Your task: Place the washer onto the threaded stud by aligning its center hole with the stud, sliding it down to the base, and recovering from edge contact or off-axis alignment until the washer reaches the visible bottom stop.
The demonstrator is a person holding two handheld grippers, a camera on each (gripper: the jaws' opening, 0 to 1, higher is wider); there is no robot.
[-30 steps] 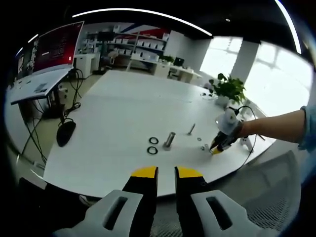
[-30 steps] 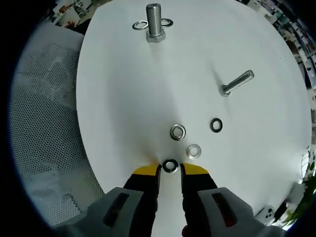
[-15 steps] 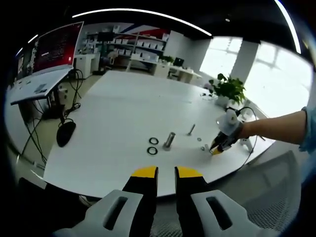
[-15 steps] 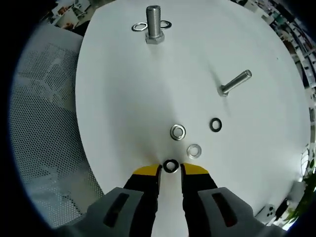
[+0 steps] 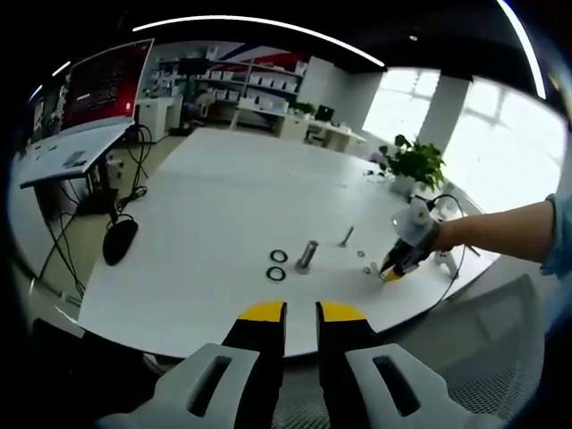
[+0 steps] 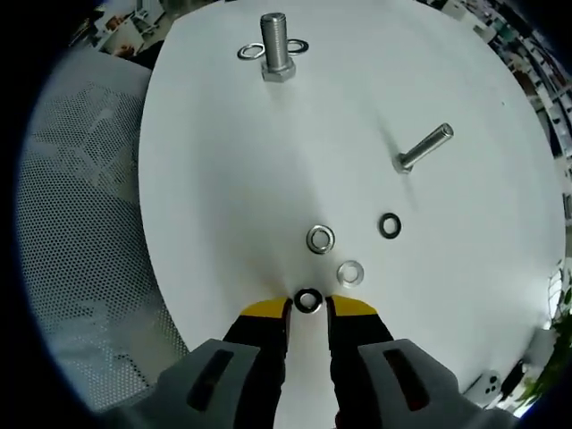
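Matt white table (image 6: pixel 223 197), shiny metal threaded stud (image 6: pixel 273 46), bright steel washer (image 6: pixel 321 239), mesh chair (image 6: pixel 80 223)

The surface (image 6: pixel 232 179) is white; the stud (image 6: pixel 274 46) and bolt (image 6: pixel 424 148) silver-grey; one washer (image 6: pixel 308 301) dark-rimmed; yellow-tipped grey jaws; a white mesh-patterned chair (image 6: pixel 89 268).
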